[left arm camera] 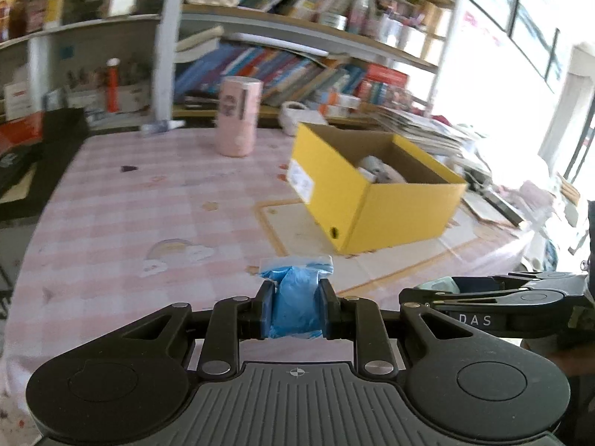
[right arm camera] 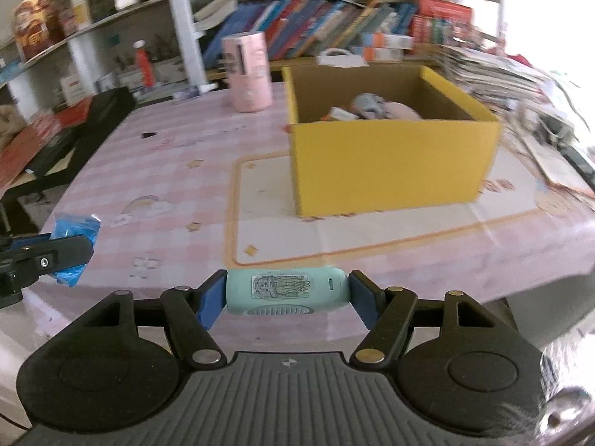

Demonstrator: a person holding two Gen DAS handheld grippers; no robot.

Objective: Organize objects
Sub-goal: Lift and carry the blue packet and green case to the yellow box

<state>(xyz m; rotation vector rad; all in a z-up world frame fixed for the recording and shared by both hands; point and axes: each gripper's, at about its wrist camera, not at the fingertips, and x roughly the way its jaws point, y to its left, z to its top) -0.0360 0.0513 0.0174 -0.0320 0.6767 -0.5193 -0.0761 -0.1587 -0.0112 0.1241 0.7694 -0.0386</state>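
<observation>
The left hand-held gripper (left arm camera: pixel 296 306) is clamping a blue plastic packet (left arm camera: pixel 295 297) tight between its pads above the pink checked worktop (left arm camera: pixel 148 193), while the right hand-held gripper (right arm camera: pixel 288 297) is gripping a pale green capsule-shaped device (right arm camera: pixel 286 294) crosswise by its two ends. The open yellow box (right arm camera: pixel 390 163) is sitting on the worktop beyond both, already holding what seem to be a few small items, blurred, with a pink cylinder (right arm camera: pixel 248 74) standing behind it to the left

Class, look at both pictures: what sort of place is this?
Probably a home study or storeroom: crowded bookshelves, a table with a pink checked cloth, and a yellow box partly filled.
</observation>
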